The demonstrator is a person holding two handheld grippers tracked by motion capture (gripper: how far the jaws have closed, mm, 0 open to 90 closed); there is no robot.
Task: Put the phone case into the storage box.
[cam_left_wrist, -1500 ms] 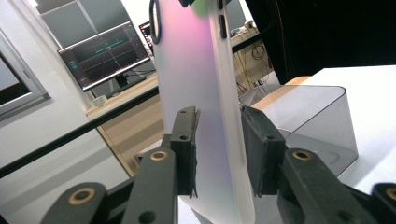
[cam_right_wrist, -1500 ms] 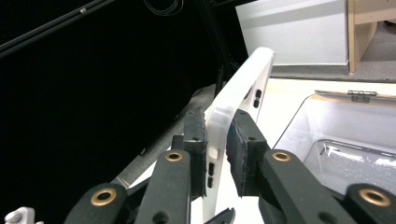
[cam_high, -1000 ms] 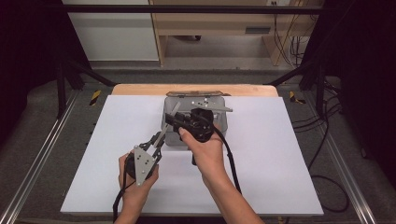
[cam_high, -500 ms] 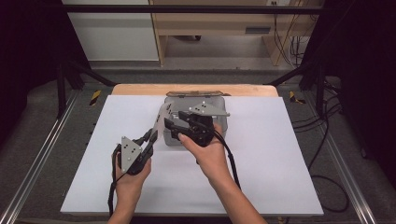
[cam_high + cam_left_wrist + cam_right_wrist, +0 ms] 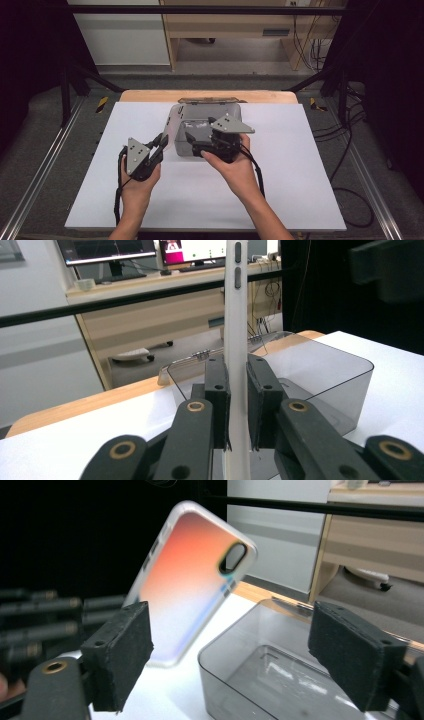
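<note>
a white rectangular tabletop with a light wooden strip along its 12 o'clock edge carries a clear smoky-grey plastic box, standing toward 12 o'clock of centre.

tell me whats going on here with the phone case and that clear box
A person holds a tool in each hand over a white table. The left tool is shut on a phone case, gripping it edge-on and lifted beside a clear plastic box. The right tool is open, hovering at the box, which looks empty.
</note>
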